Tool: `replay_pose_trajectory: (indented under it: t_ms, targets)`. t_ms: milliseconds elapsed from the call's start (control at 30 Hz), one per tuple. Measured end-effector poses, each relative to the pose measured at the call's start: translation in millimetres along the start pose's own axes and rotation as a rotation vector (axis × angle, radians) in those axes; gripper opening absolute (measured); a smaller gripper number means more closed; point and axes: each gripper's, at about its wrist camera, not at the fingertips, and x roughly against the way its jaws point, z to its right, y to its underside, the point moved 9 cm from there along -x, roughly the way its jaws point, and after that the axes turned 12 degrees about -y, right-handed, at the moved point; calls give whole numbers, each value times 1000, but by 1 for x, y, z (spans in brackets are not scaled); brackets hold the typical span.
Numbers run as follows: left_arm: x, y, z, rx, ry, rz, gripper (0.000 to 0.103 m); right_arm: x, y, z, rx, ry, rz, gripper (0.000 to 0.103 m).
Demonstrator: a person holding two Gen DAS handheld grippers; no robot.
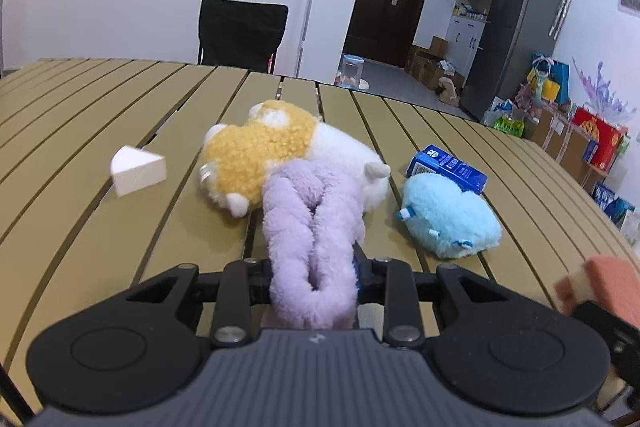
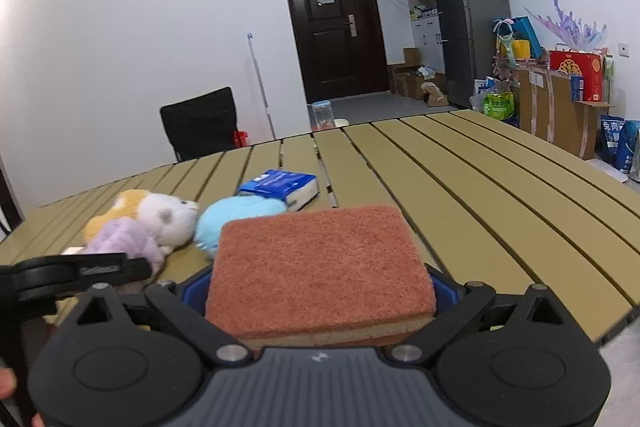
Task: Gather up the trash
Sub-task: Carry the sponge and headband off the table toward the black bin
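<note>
My left gripper (image 1: 314, 269) is shut on a long purple plush toy (image 1: 308, 223), which lies on the slatted table (image 1: 100, 115) and hides the fingertips. Its far end rests against a yellow-and-white plush (image 1: 260, 151). To the right lie a light-blue plush (image 1: 452, 219) and a blue tissue pack (image 1: 448, 167). A white foam wedge (image 1: 138, 171) sits to the left. My right gripper (image 2: 320, 293) is shut on an orange scouring sponge (image 2: 320, 267), held above the table's near edge. The sponge (image 1: 600, 283) also shows at the left wrist view's right edge.
A black chair (image 1: 242, 31) stands behind the table's far edge, with a clear jar (image 1: 352, 71) on the floor beyond. Boxes, bags and a fridge (image 2: 464, 15) line the right wall. The tabletop (image 2: 480, 195) stretches right of the sponge.
</note>
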Motion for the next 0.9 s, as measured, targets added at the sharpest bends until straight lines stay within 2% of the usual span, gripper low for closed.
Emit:
replay_pose_trajectory:
  t_ms: [167,267,533,733,900]
  targets:
    - [29,0,-22,87,34,-14,29,37,11,-9,3,0,34,99]
    - [57,1,-31,110,41,6,29,59,25,-14,4,3,28,99]
    - [130,39,-51,71,72,21,29,109,68,-23,6,32,-3,99]
    - [164,74,-75,54,87,-12,29,136,97,-47,-7,20,-23,99]
    - [188,91,-101,25,70,1,29,149,122,-68,29,-10,-55,99]
